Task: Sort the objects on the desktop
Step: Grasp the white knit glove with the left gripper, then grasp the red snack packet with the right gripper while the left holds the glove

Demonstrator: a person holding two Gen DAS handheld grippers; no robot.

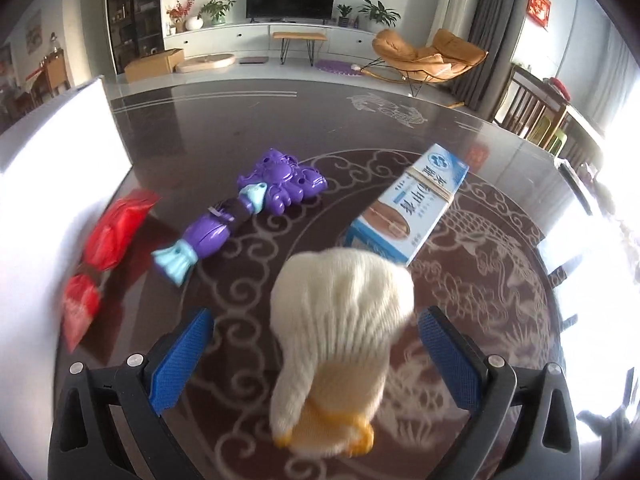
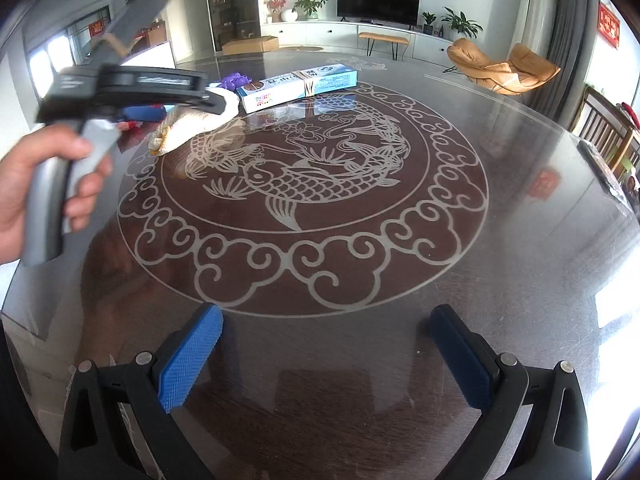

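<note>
A white knit glove (image 1: 340, 320) with a yellow cuff lies on the dark glass table (image 1: 280, 120). My left gripper (image 1: 316, 344) is open around it, one blue pad on each side, neither touching it. Beyond the glove lie a purple toy (image 1: 248, 204) with pale blue ends and a blue-and-white carton (image 1: 412, 200) bound with a rubber band. Red packets (image 1: 108, 236) sit at the left. My right gripper (image 2: 326, 356) is open over bare table with nothing between its fingers. In the right wrist view the glove (image 2: 192, 124) and carton (image 2: 296, 86) lie far off at the upper left.
A white box wall (image 1: 52, 184) stands along the table's left edge beside the red packets. A person's hand (image 2: 36, 184) holds the left gripper's handle. The table's fish pattern (image 2: 304, 176) is uncovered. Wooden chairs (image 2: 604, 128) stand at the right edge.
</note>
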